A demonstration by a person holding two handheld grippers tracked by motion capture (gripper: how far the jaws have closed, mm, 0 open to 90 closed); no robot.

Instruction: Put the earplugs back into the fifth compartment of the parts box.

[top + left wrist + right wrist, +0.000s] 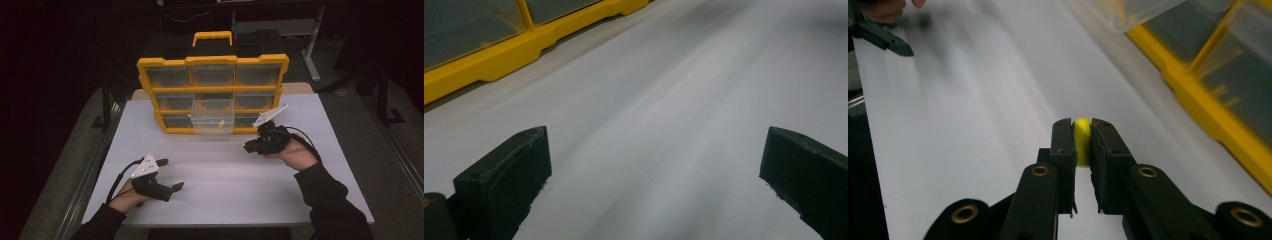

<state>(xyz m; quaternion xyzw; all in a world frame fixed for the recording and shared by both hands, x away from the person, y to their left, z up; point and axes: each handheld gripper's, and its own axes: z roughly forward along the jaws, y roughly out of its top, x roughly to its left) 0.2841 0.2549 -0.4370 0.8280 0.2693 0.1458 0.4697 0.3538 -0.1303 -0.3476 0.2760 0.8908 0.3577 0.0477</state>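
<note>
A yellow organizer case (213, 94) with clear drawers stands upright at the back of the white table (225, 185). One clear drawer (213, 116) in its lower middle is pulled out, with a small yellow bit inside. My right gripper (248, 147) hovers just right of that drawer, shut on a small yellow piece (1081, 141) pinched between its pads. My left gripper (171, 175) rests low at the table's front left, jaws spread wide and empty; in the left gripper view (654, 165) bare table lies between its fingers.
The case's yellow base (499, 60) runs along the upper left of the left gripper view, and its edge (1208, 110) along the right of the right gripper view. Dark floor and table legs surround the table. Open table surface lies between the two hands.
</note>
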